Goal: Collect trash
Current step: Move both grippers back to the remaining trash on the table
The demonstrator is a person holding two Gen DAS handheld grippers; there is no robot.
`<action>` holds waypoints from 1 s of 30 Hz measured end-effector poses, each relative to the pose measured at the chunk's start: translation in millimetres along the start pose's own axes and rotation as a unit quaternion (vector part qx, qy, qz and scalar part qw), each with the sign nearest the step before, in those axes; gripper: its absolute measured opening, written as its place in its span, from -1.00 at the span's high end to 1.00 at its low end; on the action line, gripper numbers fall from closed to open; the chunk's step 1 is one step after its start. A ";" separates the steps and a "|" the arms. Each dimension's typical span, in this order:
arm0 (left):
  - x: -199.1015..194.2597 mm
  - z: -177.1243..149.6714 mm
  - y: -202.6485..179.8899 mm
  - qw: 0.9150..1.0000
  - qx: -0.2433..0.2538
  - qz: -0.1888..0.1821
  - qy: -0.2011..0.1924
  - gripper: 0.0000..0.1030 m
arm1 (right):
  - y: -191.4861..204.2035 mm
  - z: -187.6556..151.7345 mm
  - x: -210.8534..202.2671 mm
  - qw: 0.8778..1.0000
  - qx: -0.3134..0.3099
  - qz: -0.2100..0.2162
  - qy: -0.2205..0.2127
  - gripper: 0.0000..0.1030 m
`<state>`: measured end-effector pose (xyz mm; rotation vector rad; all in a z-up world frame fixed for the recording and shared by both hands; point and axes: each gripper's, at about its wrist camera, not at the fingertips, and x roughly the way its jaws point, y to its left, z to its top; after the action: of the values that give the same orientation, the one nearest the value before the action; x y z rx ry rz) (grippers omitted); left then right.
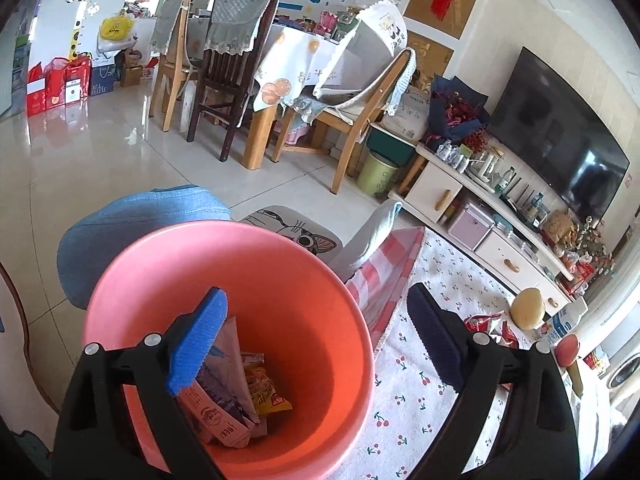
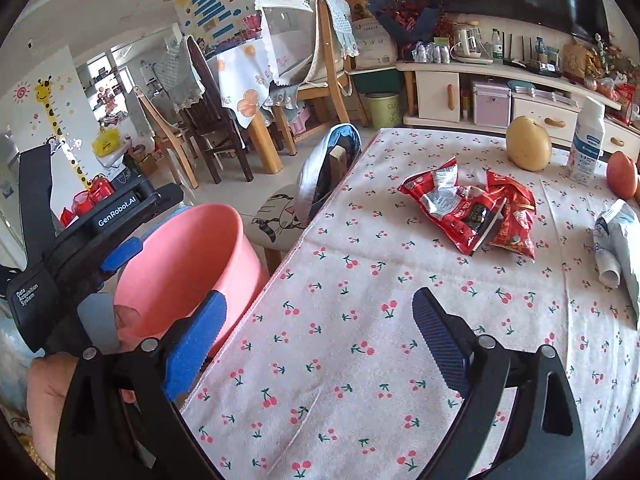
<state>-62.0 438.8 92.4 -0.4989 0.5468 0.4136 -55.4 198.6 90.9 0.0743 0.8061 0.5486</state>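
In the pink bin [image 1: 224, 320], beside the tabletop edge: several wrappers already collected, namely a pale carton-like packet [image 1: 224, 408] leaning against the near wall and a yellow snack packet [image 1: 266, 390] at the bottom. This portion of the task reads as done.

On the tabletop [image 2: 360, 340], cherry-print cloth: red snack wrappers [image 2: 476, 212], crumpled and torn open, lying well apart from the bin toward the far side; not yet collected. At the right edge, a white crumpled packet [image 2: 618, 240], possibly trash too; its contents cannot be told. Judged remaining: at least the red wrappers, perhaps the white packet.

Also on the tabletop, likely not trash: a yellow pear [image 2: 528, 144], a white bottle [image 2: 588, 140] standing upright, a red apple [image 2: 622, 174] at the far right.

Left gripper [image 1: 316, 344]: jaws spread wide, holding nothing, poised above the mouth of the bin; one finger overlaps the bin's interior in the left wrist view, the other hangs over the tabletop edge.

Right gripper [image 2: 320, 340]: jaws spread wide, empty, above bare cloth on the near part of the tabletop, the red wrappers ahead of it and some way off.

Estimate: task roughly midway; next item most plausibly the red wrappers, within the right gripper's line of approach.
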 end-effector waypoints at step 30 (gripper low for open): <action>0.7 -53.0 -113.4 0.990 0.134 -0.046 0.027 -0.79 | -103.5 -24.2 -65.1 0.998 0.031 -0.024 -0.049 -0.81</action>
<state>-25.9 319.0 90.6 -0.2767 0.6178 0.2338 -63.6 74.2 89.6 0.1369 0.7269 0.4715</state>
